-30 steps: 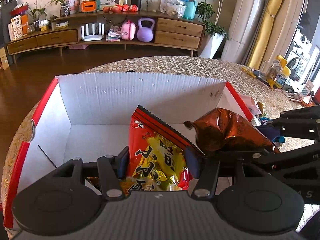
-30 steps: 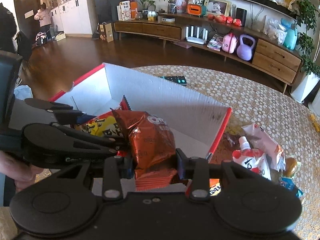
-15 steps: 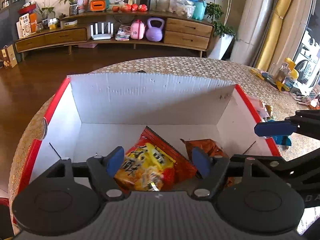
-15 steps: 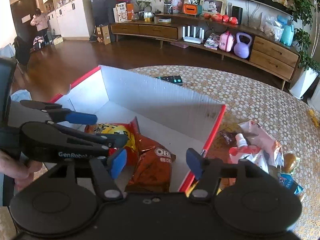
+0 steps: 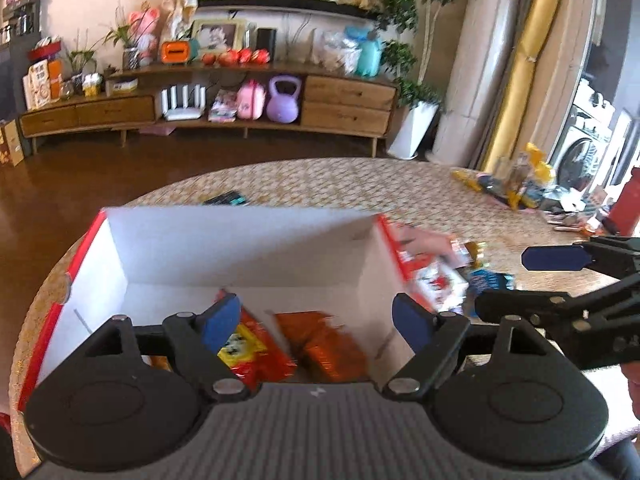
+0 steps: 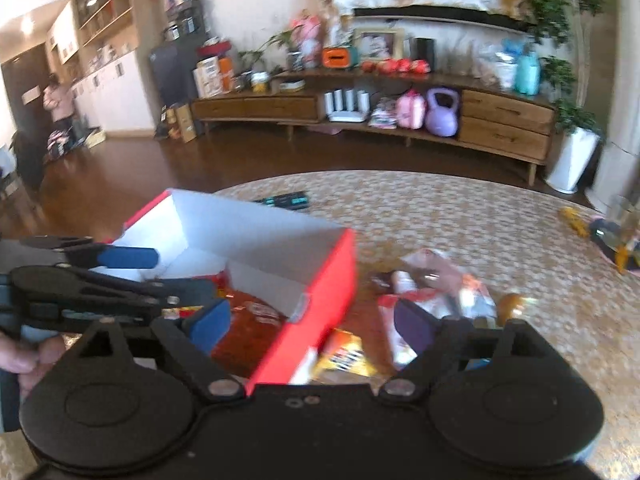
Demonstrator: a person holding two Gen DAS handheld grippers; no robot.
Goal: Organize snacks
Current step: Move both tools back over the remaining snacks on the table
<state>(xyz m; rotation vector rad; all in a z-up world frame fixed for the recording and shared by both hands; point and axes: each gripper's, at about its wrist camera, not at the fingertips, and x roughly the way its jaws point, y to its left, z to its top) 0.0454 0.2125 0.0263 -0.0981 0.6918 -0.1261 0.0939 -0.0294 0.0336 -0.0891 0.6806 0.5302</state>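
Left wrist view: the left gripper (image 5: 316, 320) hangs over the near edge of a red-sided cardboard box (image 5: 248, 240) on a patterned round table (image 5: 320, 180), its blue-padded jaws spread and opening wider, nothing pinched between them. Two snacks lie on the box floor just beyond the jaws: a red and yellow packet (image 5: 248, 350) on the left and an orange-brown packet (image 5: 324, 344) beside it on the right, both apart from the pads. Outside the box's right wall, a loose heap of snacks (image 5: 444, 276) waits on the table. The right gripper (image 5: 552, 258) reaches in from the right edge, above that heap.

Right wrist view: the right gripper (image 6: 316, 322) straddles the box's (image 6: 332, 280) near right corner, tilted downward, jaws likewise spread, opening and empty. The orange-brown packet (image 6: 244, 328) shows inside the box behind the left pad. Outside lie a yellow packet (image 6: 344, 356) against the red wall and the heap (image 6: 436, 292) of pouches farther right; blur hides what each is. The left gripper (image 6: 128, 258) enters from the left, a hand (image 6: 24, 356) wrapped around its grip.

By this showing the job looks barely begun: two packets boxed, several on the table to gather. The right claw seems best placed for the nearby heap.
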